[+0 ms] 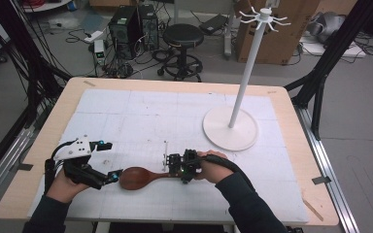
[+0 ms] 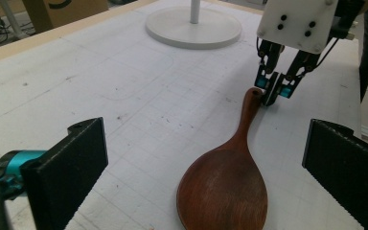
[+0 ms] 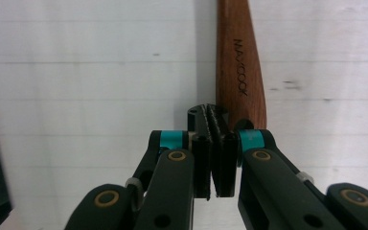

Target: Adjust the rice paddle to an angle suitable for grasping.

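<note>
A dark wooden spoon [image 1: 138,178] lies flat on the white mat, bowl to the left and handle to the right. My left gripper [image 1: 108,160] is open, its jaws wide apart on either side of the spoon's bowl [image 2: 223,191] without touching it. My right gripper [image 3: 214,139] is shut, pads pressed together with nothing between them. It rests on the mat right beside the end of the spoon's handle [image 3: 239,62]. From the left gripper view, the right gripper [image 2: 273,93] stands at the handle tip under its white plate.
A white hook stand [image 1: 245,73] rises from its round base [image 1: 230,128] at the mat's back right; the base [image 2: 194,26] also lies beyond the spoon. The white gridded mat [image 1: 141,111] covers a wooden table. A stool and boxes stand on the floor behind.
</note>
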`<state>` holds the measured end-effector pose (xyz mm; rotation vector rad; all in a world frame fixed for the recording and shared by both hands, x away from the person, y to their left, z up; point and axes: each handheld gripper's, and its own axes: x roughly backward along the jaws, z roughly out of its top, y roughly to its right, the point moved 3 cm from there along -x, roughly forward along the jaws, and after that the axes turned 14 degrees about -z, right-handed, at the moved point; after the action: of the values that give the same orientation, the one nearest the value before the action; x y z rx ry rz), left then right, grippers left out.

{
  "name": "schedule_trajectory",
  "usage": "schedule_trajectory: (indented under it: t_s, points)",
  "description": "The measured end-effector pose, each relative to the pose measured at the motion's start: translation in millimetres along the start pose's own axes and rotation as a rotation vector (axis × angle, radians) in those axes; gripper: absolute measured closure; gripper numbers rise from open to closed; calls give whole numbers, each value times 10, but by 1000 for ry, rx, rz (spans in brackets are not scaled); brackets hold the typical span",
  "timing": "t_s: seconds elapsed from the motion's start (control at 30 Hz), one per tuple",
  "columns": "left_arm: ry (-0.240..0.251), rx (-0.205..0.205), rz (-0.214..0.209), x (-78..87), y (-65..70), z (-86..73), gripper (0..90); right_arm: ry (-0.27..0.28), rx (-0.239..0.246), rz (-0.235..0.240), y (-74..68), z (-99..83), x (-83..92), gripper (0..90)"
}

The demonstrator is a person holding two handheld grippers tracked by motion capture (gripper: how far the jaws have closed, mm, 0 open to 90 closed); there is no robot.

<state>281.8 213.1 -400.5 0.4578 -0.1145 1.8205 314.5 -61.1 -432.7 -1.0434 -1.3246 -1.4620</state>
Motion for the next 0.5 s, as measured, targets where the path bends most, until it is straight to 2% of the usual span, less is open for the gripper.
schedule_trajectory:
  t_s: [0.13, 0.23, 0.33, 0.43, 0.47, 0.5]
  points:
    - [-5, 0, 0, -4, -4, -4, 24, 0, -23, -18, 71, -10, -33, 882]
    - [3, 2, 1, 11, -7, -2, 24, -2, -30, -19, 71, -16, -32, 860]
    - [4, 3, 2, 12, -11, -5, 24, 31, -44, -4, 55, -44, 5, 796]
    - [1, 2, 1, 11, -8, -6, 24, 89, -93, 7, 47, -113, 87, 712]
    - [0, 2, 2, 11, -8, -6, 23, 129, -124, 24, 49, -182, 151, 667]
    - [0, 2, 2, 10, -8, -6, 23, 129, -124, 24, 49, -182, 151, 667]
